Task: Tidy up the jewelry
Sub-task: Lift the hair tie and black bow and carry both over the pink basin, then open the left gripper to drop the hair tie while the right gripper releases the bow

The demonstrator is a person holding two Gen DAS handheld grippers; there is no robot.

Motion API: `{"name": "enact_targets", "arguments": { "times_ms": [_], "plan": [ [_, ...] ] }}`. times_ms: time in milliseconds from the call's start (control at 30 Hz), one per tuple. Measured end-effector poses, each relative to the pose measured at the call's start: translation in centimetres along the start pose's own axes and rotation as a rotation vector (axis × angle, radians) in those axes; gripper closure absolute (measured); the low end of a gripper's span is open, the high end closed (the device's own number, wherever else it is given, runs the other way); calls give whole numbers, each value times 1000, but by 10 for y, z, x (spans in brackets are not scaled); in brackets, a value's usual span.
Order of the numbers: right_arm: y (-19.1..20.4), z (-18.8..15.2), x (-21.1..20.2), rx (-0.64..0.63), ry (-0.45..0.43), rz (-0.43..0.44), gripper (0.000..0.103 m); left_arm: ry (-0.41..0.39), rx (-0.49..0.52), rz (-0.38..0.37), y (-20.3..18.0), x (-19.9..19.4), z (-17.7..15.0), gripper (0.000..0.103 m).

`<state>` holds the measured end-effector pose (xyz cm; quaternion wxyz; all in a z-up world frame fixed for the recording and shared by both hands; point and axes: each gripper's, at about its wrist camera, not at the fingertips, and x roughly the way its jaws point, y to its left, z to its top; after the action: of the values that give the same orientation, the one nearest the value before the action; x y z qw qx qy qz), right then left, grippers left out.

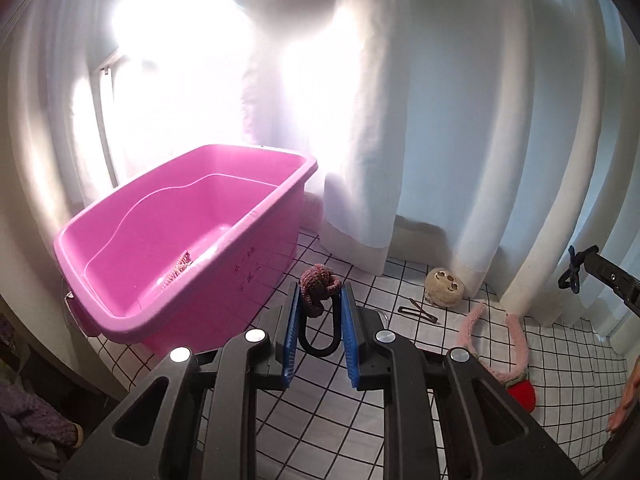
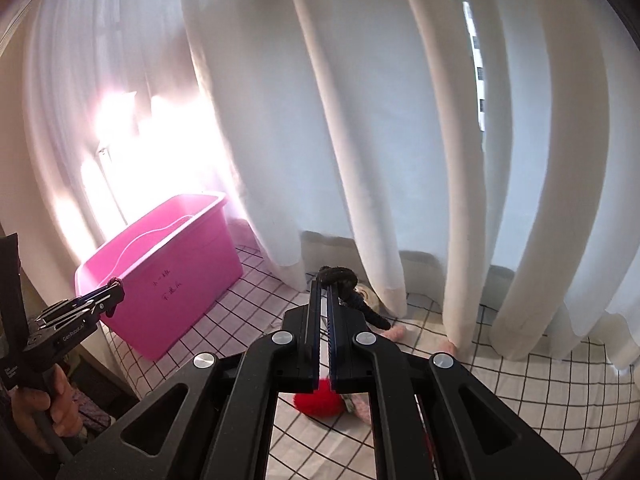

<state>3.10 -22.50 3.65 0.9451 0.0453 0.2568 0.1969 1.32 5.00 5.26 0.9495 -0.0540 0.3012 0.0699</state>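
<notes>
My left gripper (image 1: 320, 298) is shut on a hair tie: a mauve knitted knot (image 1: 318, 284) is pinched between the blue pads and its black elastic loop (image 1: 320, 344) hangs back between the fingers. It is held in the air beside the pink tub (image 1: 256, 264), which has a pink beaded piece (image 1: 180, 266) on its floor. My right gripper (image 2: 324, 280) is shut on a dark blue-black hair tie (image 2: 340, 276) that droops off the fingertips. The same gripper (image 1: 592, 260) shows at the right edge of the left wrist view. The left gripper (image 2: 112, 290) is near the tub (image 2: 172, 292), held by a hand (image 2: 60, 404).
On the checked cloth (image 1: 320, 420) lie a cream round hair piece (image 1: 444, 286), thin brown hair clips (image 1: 418, 312), a pink fuzzy headband (image 1: 516, 340) and a red pompom (image 2: 316, 398). White curtains (image 2: 360, 120) hang close behind, down to the cloth.
</notes>
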Motion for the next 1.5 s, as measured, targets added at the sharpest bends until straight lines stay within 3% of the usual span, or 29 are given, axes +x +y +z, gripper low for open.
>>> {"name": "enact_targets", "arguments": {
  "times_ms": [433,800,1100,1500],
  "plan": [
    [140,79,72,-67,-50,202,100,-56,-55,21,112,1,74,84],
    [237,100,150,-111,8,299,100,-17,-71,56,197,38,101,84],
    [266,94,214,-114,133,302,100,92,-82,34,227,85,92,83],
    [279,93,259,-95,303,278,100,220,-86,29,239,126,92,83]
  ]
}}
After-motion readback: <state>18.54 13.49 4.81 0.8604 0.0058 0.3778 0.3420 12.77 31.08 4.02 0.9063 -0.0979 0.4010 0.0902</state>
